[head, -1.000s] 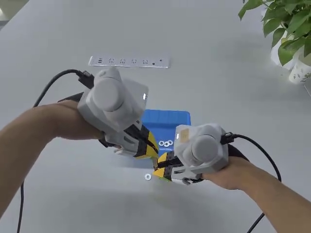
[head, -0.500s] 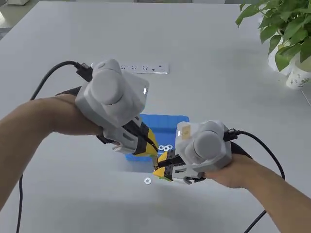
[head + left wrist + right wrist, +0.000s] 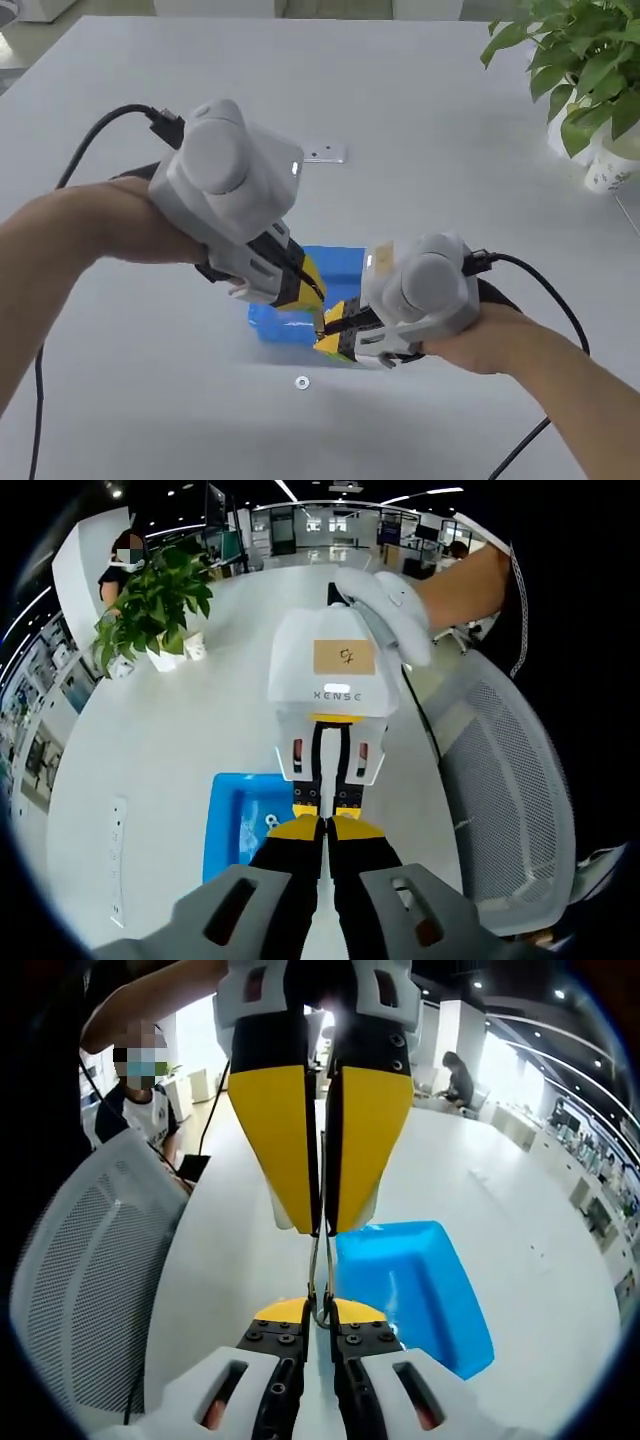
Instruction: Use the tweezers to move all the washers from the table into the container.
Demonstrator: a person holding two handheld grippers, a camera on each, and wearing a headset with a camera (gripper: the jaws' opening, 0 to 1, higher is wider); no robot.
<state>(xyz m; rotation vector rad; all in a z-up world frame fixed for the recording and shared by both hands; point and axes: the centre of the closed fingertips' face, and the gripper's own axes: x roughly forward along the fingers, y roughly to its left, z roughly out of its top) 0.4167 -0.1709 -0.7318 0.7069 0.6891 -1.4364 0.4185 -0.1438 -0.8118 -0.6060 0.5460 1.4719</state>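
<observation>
Looking down, nearest me one washer (image 3: 302, 382) lies loose on the white table (image 3: 450, 200), just short of the blue container (image 3: 340, 262). Above that container my right gripper (image 3: 318, 1312) clamps the tweezers (image 3: 317, 1265), and my left gripper (image 3: 322, 1222) meets it tip to tip, yellow pads pressed together on the same thin arms. Farther off sit a power strip (image 3: 325, 153) and a potted plant (image 3: 585, 60).
</observation>
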